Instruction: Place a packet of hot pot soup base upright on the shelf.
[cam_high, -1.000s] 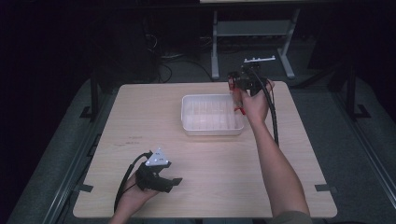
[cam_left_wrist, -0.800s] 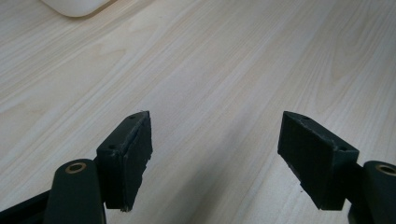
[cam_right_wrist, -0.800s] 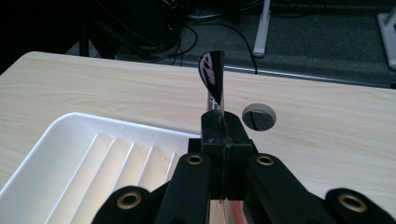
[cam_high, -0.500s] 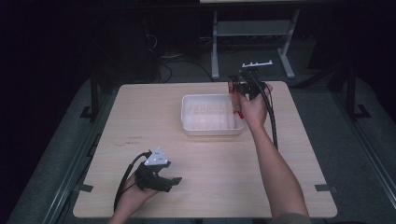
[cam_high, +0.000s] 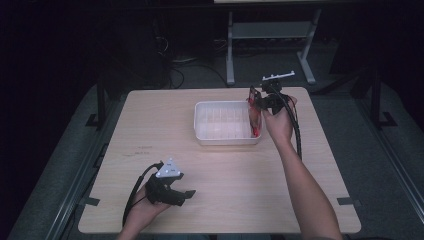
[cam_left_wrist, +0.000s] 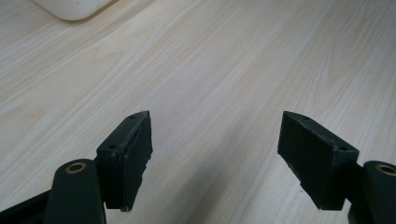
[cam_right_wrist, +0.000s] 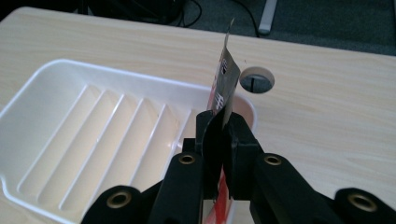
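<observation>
A white ribbed tray (cam_high: 200, 120) (cam_right_wrist: 56, 107) sits at the back middle of the wooden table. My right gripper (cam_high: 256, 102) (cam_right_wrist: 223, 122) is shut on a flat red and dark packet (cam_high: 254, 119) (cam_right_wrist: 226, 77), held edge-on over the tray's right end. The packet sticks up past the jaws and hangs red below them. My left gripper (cam_high: 186, 194) (cam_left_wrist: 215, 158) rests near the table's front left, jaws wide apart, with bare wood between them.
A round cable hole (cam_right_wrist: 257, 79) lies in the tabletop just beyond the tray. A metal stand (cam_high: 270, 50) and cables lie on the floor behind the table. A corner of the white tray (cam_left_wrist: 70, 7) appears far ahead of my left gripper.
My right gripper has carried the packet left and slightly nearer, from beside the tray's far right corner to over its right end. The left gripper has stayed put.
</observation>
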